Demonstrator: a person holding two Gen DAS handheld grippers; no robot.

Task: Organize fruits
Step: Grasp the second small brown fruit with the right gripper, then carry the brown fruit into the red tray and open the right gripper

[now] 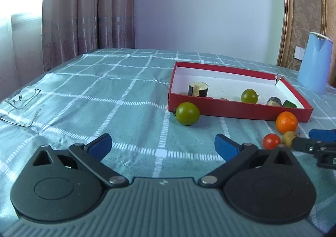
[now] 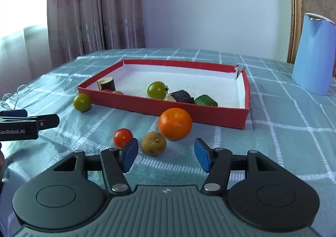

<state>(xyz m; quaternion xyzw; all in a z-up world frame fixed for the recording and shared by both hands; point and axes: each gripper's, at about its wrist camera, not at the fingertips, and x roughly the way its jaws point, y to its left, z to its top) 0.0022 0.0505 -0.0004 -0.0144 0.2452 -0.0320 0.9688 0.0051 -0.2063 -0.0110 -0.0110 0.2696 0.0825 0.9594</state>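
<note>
A red box [image 2: 222, 115] with a white inside holds a green tomato [image 2: 156, 90], eggplant pieces [image 2: 182, 96] and a green piece [image 2: 205, 100]. On the cloth in front lie an orange [image 2: 175, 123], a brown fruit [image 2: 154, 143], a red tomato [image 2: 122, 137] and a green tomato [image 2: 82, 102]. My right gripper [image 2: 166, 157] is open, just short of the brown fruit. My left gripper [image 1: 162, 145] is open and empty, with the green tomato [image 1: 187, 113] ahead of it. The box [image 1: 235, 111] and orange [image 1: 286, 122] also show there.
A light blue jug [image 2: 313, 54] stands at the right of the box. Glasses [image 1: 21, 102] lie on the checked cloth at the left. Curtains and a wall stand behind the table.
</note>
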